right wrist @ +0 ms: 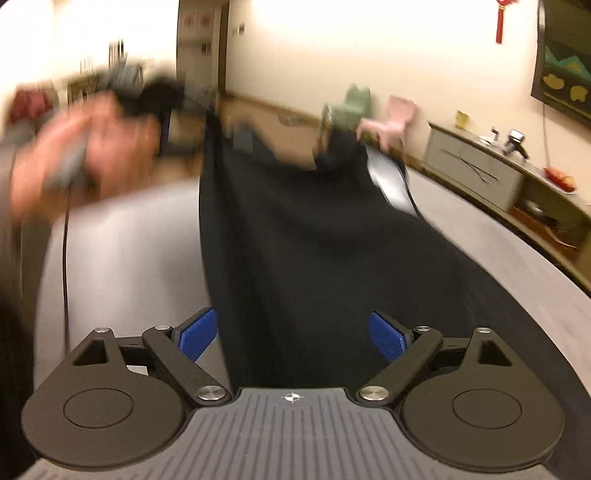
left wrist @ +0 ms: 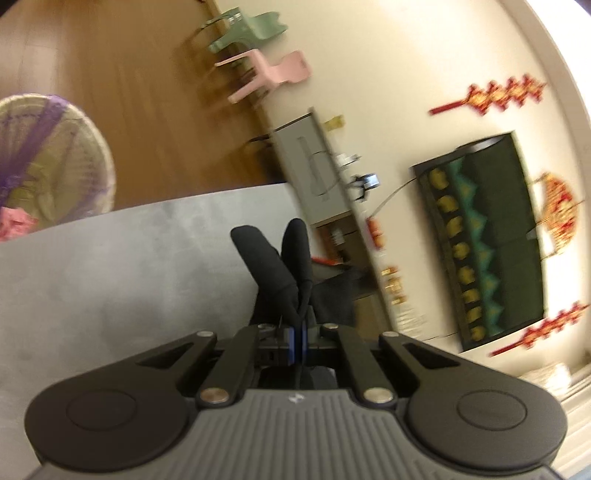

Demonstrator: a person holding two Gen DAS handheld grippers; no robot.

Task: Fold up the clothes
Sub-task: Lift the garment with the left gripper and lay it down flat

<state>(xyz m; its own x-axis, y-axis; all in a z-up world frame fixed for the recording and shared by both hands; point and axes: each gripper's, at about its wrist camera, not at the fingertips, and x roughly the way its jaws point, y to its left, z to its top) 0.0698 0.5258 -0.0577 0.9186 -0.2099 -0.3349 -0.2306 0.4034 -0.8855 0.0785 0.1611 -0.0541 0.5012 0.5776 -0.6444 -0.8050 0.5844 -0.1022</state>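
A black garment (right wrist: 314, 251) hangs stretched over the grey table (right wrist: 122, 251). My left gripper (left wrist: 295, 332) is shut on a bunched edge of the black garment (left wrist: 280, 266), which sticks up past the pads. In the right wrist view the left gripper (right wrist: 166, 122) shows blurred at upper left, held by a hand (right wrist: 96, 155), lifting the garment's corner. My right gripper (right wrist: 291, 332) is open, its blue pads (right wrist: 195, 332) on either side of the garment's near part without clamping it.
A round basket (left wrist: 55, 158) with purple and pink items stands on the wooden floor to the left. A green chair (left wrist: 251, 29) and a pink chair (left wrist: 266, 70) stand by the wall. A grey sideboard (right wrist: 480, 173) lines the right wall.
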